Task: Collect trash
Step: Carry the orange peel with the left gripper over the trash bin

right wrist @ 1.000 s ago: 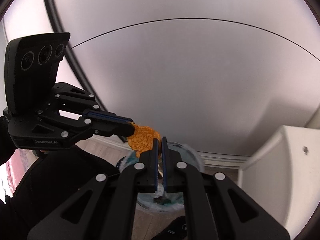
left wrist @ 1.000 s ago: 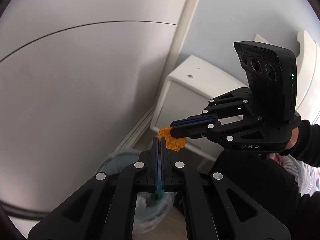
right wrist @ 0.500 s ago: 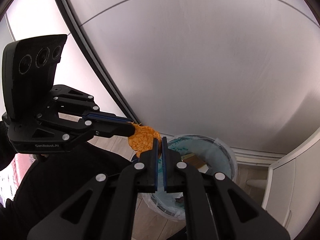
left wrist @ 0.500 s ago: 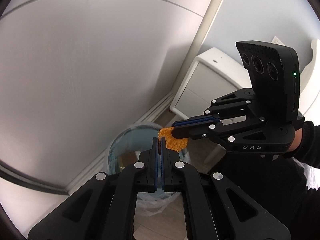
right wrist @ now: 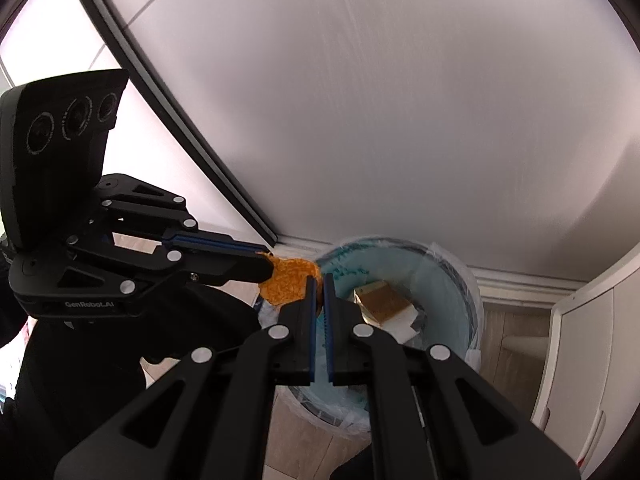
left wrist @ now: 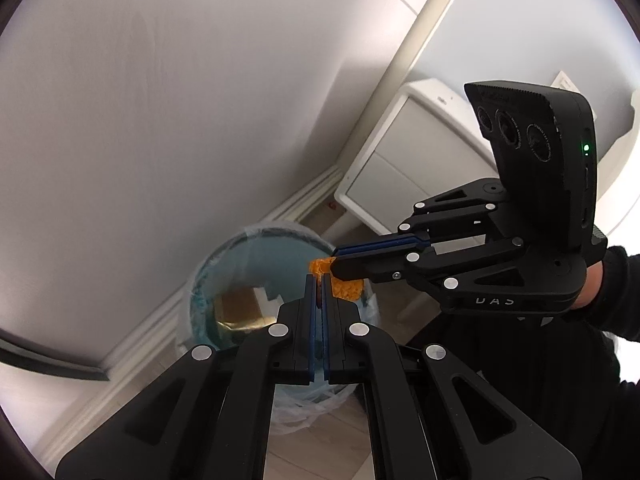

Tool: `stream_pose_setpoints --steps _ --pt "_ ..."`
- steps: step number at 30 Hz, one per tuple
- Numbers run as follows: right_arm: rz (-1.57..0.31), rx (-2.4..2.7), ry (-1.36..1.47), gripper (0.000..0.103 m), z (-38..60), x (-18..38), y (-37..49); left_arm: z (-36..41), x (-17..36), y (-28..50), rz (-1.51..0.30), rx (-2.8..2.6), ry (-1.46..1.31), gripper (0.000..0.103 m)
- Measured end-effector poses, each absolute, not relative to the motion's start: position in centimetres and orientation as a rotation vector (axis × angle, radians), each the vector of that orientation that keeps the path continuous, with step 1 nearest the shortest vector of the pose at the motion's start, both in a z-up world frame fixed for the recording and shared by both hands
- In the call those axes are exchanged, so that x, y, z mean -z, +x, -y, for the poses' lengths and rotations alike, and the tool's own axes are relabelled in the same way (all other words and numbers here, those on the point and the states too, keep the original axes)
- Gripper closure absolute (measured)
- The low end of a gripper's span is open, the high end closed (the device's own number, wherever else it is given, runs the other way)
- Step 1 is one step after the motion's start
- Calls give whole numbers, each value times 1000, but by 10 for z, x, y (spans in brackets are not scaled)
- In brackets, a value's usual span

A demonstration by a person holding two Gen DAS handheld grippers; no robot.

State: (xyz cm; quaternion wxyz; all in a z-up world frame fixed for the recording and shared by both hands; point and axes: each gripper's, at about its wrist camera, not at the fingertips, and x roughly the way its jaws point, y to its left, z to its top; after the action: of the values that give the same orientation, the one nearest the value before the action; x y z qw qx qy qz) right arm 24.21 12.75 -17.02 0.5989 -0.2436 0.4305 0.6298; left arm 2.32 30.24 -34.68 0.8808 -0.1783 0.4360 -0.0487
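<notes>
Both grippers (left wrist: 319, 280) (right wrist: 319, 280) lowered, orange scrap (right wrist: 288, 284) over bin (right wrist: 460, 280)

Two grippers (left wrist: 319, 280) (right wrist: 319, 280), one orange scrap (right wrist: 288, 284), one lined bin (right wrist: 460, 276), one white cabinet (left wrist: 404, 160).

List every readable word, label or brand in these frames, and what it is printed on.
"GenRobot.AI": on the body of the left gripper, right wrist view.
"DAS": on the body of the right gripper, left wrist view; letters partly indistinct.
Fine print ringing the camera lenses: too small to read.
</notes>
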Motion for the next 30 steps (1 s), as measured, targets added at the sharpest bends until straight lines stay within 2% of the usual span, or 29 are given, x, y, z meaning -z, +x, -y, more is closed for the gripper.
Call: stream_pose_setpoints --steps 20,30 --pt "-1159 -1401 -589 97 -139 261 272 -305 422 62 -1048 141 -425 102" --pt "-1180 -1388 -572 97 -137 269 279 -304 437 68 -1079 139 -416 102"
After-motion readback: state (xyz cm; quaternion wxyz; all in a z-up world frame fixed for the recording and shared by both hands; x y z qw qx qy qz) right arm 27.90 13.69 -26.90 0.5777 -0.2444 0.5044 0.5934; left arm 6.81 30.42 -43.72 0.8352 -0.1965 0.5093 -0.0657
